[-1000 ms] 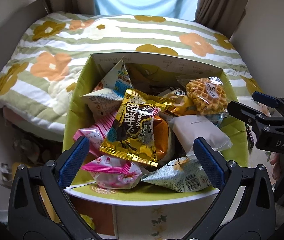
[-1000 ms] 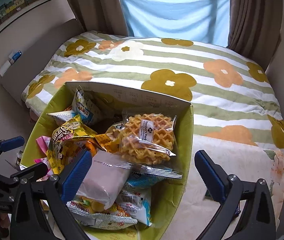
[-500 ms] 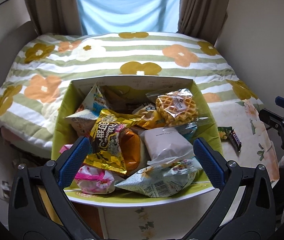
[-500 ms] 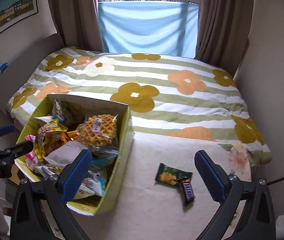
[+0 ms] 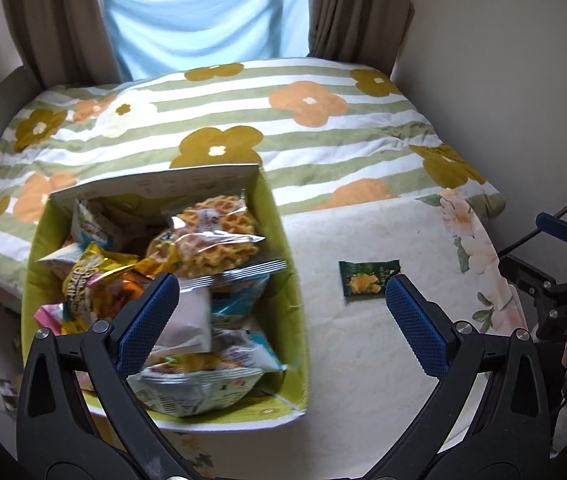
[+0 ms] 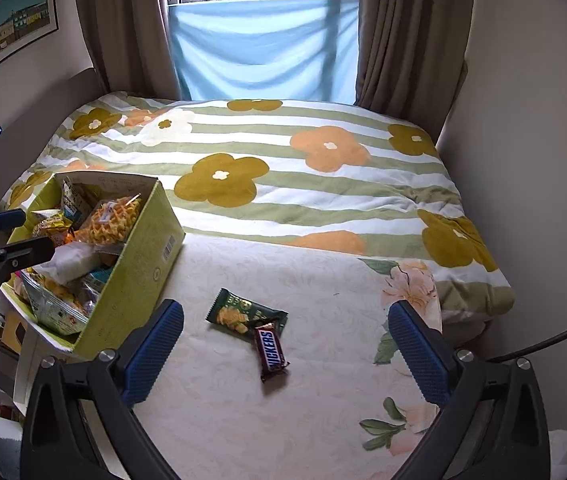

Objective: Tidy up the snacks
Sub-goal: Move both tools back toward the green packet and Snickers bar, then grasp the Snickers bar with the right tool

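Looks like the collecting stage is nearly wrapped up, judging by how things lie: on the left, one green cardboard box (image 6: 139, 264) is sat at the near-left corner of the cream floral cloth (image 6: 323, 280), and it's stuffed to the brim. Inside, one waffle pack (image 5: 211, 236) is perched on top at the far side, one yellow foil bag (image 5: 91, 280) is wedged on the left, one white wrapped cake (image 5: 187, 316) is tucked in the middle, and a pale crisp bag (image 5: 195, 392) is jammed against the near wall; more packets are buried underneath, so a full count can't really be given. The left gripper (image 5: 279, 316) is hung over the box's right edge with its jaws spread wide and nothing held between them. Moving right, exactly two snacks are left loose on the cloth: one dark green packet (image 6: 245, 314), and one Snickers bar (image 6: 271, 354) just to its right and nearer, its far end touching or slightly overlapping the green packet. The right gripper (image 6: 283, 352) is poised above that pair, also released and empty, with the bar sat roughly between its blue pads (image 6: 155, 348). So the step in hand is probably the pickup of these last two. The next move would call for the right gripper to be lowered and closed across the bar's narrow width, ideally without the green packet being dragged along, then carried left to the box. Space in there is tight, so anything dropped on top could slide off.
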`<action>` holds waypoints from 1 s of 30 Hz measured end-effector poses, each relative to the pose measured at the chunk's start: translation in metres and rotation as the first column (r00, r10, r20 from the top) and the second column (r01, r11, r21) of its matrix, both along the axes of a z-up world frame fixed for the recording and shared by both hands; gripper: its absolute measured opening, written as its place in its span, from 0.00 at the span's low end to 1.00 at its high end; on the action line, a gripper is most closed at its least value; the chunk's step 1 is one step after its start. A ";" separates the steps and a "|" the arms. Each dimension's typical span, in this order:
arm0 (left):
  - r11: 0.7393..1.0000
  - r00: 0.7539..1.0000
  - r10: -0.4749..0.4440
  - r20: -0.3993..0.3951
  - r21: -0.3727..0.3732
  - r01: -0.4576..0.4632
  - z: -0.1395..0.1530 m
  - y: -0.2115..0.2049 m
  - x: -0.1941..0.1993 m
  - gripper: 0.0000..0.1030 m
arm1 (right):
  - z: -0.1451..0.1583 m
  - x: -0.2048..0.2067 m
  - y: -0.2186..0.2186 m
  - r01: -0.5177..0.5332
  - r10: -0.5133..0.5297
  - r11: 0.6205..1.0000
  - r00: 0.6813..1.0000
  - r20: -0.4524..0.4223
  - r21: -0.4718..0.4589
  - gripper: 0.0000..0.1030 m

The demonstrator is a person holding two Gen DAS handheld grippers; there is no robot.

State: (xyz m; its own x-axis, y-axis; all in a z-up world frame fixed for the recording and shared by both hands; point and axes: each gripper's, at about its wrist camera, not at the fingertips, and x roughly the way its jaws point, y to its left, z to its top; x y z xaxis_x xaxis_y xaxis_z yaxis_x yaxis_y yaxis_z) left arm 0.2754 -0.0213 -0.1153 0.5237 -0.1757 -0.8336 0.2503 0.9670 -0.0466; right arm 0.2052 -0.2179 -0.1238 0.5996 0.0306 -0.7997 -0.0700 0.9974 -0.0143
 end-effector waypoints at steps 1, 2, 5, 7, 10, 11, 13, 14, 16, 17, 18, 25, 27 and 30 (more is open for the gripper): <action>1.000 1.000 -0.004 -0.010 0.001 0.004 -0.004 -0.012 0.003 1.00 | -0.004 -0.001 -0.007 -0.004 0.004 1.000 1.000 -0.006 0.003 0.99; 1.000 1.000 -0.009 -0.020 0.001 0.009 -0.007 -0.023 0.006 1.00 | -0.008 -0.001 -0.015 -0.010 0.010 1.000 1.000 -0.015 0.009 0.99; 1.000 0.999 -0.014 -0.045 0.011 0.014 -0.018 -0.054 0.012 1.00 | -0.022 -0.001 -0.033 -0.030 0.031 0.999 0.998 -0.046 0.032 0.99; 1.000 0.998 -0.009 -0.059 0.020 0.010 -0.025 -0.069 0.016 1.00 | -0.033 0.000 -0.043 -0.048 0.051 0.998 0.997 -0.066 0.046 0.99; 0.999 0.996 -0.008 -0.089 0.039 0.012 -0.039 -0.089 0.023 1.00 | -0.053 0.004 -0.054 -0.063 0.071 0.995 0.992 -0.108 0.076 0.99; 0.998 0.995 -0.012 -0.101 0.052 0.018 -0.045 -0.095 0.026 1.00 | -0.060 0.005 -0.057 -0.066 0.077 0.994 0.990 -0.121 0.088 0.99; 0.995 0.993 -0.034 -0.117 0.084 0.044 -0.057 -0.105 0.032 1.00 | -0.074 0.008 -0.060 -0.076 0.091 0.992 0.985 -0.147 0.103 0.98; 0.993 0.991 -0.047 -0.125 0.106 0.061 -0.064 -0.110 0.036 1.00 | -0.082 0.010 -0.060 -0.082 0.098 0.991 0.982 -0.158 0.105 0.98; 0.985 0.986 -0.076 -0.148 0.145 0.097 -0.077 -0.117 0.043 1.00 | -0.096 0.012 -0.058 -0.095 0.113 0.990 0.978 -0.178 0.104 0.96; 0.981 0.983 -0.089 -0.160 0.158 0.115 -0.083 -0.120 0.046 1.00 | -0.103 0.014 -0.055 -0.101 0.119 0.989 0.975 -0.188 0.105 0.96; 0.978 0.980 -0.102 -0.172 0.164 0.130 -0.089 -0.121 0.049 1.00 | -0.109 0.014 -0.053 -0.103 0.122 0.989 0.973 -0.194 0.109 0.96; 0.950 0.948 -0.189 -0.257 0.196 0.242 -0.124 -0.127 0.071 0.99 | -0.150 0.027 -0.027 -0.083 0.113 0.987 0.967 -0.229 0.136 0.78; 0.940 0.940 -0.213 -0.268 0.206 0.272 -0.129 -0.128 0.076 0.99 | -0.162 0.031 -0.020 -0.072 0.104 0.987 0.966 -0.238 0.142 0.72; 0.925 0.927 -0.243 -0.285 0.219 0.310 -0.136 -0.129 0.082 0.99 | -0.174 0.036 -0.013 -0.056 0.091 0.988 0.966 -0.242 0.146 0.65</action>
State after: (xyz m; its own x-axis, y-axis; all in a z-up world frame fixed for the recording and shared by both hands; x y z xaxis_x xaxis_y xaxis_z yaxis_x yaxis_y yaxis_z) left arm 0.3569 -0.1502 -0.2516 0.2559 -0.0475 -0.9655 0.5218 0.8475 0.0966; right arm 0.2414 -0.2310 -0.2980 0.3755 0.1868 -0.9078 -0.1273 0.9806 0.1492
